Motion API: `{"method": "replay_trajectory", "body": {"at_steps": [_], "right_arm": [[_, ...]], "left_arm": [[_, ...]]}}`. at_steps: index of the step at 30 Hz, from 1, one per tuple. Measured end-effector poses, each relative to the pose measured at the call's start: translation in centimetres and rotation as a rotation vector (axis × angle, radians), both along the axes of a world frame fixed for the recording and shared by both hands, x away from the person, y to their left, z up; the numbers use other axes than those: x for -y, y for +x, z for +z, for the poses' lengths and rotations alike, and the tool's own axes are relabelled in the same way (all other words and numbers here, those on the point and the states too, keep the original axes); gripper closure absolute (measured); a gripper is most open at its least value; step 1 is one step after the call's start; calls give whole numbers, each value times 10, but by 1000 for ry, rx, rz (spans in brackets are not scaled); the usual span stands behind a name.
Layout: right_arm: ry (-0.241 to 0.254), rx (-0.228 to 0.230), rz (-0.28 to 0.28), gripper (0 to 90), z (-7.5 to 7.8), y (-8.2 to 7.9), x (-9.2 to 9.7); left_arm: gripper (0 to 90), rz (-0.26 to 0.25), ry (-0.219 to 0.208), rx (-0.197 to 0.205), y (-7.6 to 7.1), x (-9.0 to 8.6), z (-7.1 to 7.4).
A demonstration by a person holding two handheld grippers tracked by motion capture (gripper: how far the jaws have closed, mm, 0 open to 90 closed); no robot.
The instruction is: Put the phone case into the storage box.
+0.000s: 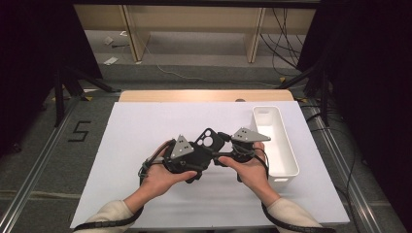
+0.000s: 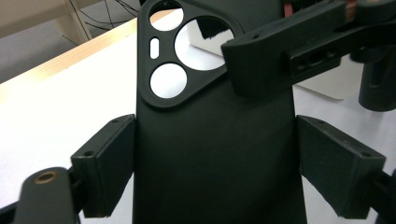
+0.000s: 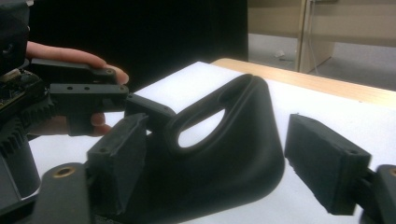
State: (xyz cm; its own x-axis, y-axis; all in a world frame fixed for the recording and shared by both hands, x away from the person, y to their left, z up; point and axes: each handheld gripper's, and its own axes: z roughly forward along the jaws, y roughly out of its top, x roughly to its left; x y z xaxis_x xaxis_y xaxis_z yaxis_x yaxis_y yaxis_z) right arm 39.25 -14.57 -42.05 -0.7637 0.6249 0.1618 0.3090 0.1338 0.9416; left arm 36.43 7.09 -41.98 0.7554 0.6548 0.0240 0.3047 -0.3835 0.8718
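A black phone case [image 1: 210,138] with round camera cut-outs is held above the white table top [image 1: 145,121] between both hands. My left gripper [image 1: 200,154] is shut on it: in the left gripper view both pads [image 2: 107,163] press on the long edges of the case [image 2: 210,154]. My right gripper [image 1: 224,148] comes in from the right at the camera end. In the right gripper view its left pad [image 3: 119,158] touches the bent case [image 3: 229,154], while the right pad [image 3: 322,163] stands apart from it.
A white rectangular bin [image 1: 277,141] stands along the right side of the table, close to my right hand. Beyond the wooden far edge [image 1: 204,95] are the floor, cables and furniture legs. Dark stands flank both sides.
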Motion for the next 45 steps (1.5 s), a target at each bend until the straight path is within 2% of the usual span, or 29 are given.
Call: {"method": "replay_trajectory", "body": {"at_steps": [15, 27, 31, 34, 39, 41, 42, 43, 45], "right_arm": [[46, -39, 16, 424, -1, 3, -4], [51, -44, 25, 571, 1, 3, -7], [71, -56, 55, 698, 2, 2, -10], [106, -79, 70, 772, 4, 0, -11], [140, -81, 84, 831, 8, -2, -13], [139, -85, 87, 856, 10, -3, -13], [131, -74, 87, 857, 10, -2, -12], [107, -53, 79, 857, 11, -2, -11], [120, -64, 76, 858, 11, 0, -8]], "left_arm": [[151, 7, -18, 13, 0, 0, 0], [150, 11, -24, 18, 1, 1, 0], [149, 11, -26, 24, 1, 1, 0], [147, 12, -31, 38, 0, 1, 0], [142, 10, -35, 74, -1, 1, 1], [143, 9, -25, 94, -1, 0, 2], [207, 8, -12, 105, 0, -2, 3], [218, 11, -13, 109, 1, -3, 3], [194, 9, -24, 102, 2, -5, 3]]}}
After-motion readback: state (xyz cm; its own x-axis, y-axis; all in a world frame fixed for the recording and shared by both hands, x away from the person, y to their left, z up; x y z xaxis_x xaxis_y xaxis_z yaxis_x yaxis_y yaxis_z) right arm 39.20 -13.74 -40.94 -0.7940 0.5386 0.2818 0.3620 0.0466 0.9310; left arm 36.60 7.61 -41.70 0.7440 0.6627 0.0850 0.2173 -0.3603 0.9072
